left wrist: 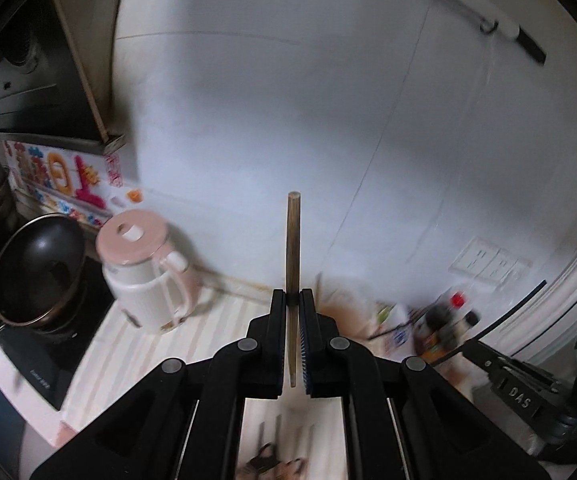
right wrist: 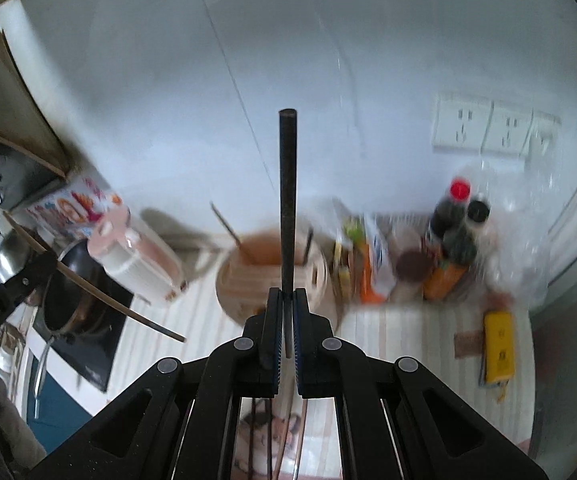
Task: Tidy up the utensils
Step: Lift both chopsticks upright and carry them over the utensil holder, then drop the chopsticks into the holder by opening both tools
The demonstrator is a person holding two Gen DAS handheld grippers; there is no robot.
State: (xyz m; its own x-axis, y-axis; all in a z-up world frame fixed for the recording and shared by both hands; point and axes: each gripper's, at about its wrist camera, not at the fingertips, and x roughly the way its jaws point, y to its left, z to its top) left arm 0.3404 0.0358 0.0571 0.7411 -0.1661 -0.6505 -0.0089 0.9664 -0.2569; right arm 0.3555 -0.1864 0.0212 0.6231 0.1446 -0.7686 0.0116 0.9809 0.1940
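Wooden utensil holder [right wrist: 272, 280], landmark, on striped counter [right wrist: 408, 332].
- Left of it: pink-lidded kettle [right wrist: 136, 256], close by; beyond that, black wok [right wrist: 76, 284] on cooktop [right wrist: 88, 344].
- Right of it: packets, then sauce bottles [right wrist: 454, 236], crowded against the wall.
- In front: bare counter, passable; yellow box [right wrist: 498, 346] far right.
- Above: open wall space; two sticks project from its mouth.

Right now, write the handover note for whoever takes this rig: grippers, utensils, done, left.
Left gripper: shut on a light wooden chopstick, which stands upright.
Right gripper: shut on a dark chopstick, also upright.
The round holder stands on the counter ahead of the right gripper, with a few sticks already in it.
Done: one chopstick picked up in each gripper.
Left: probably drop both into the holder. More utensils seem to lie below the grippers, too blurred to name.
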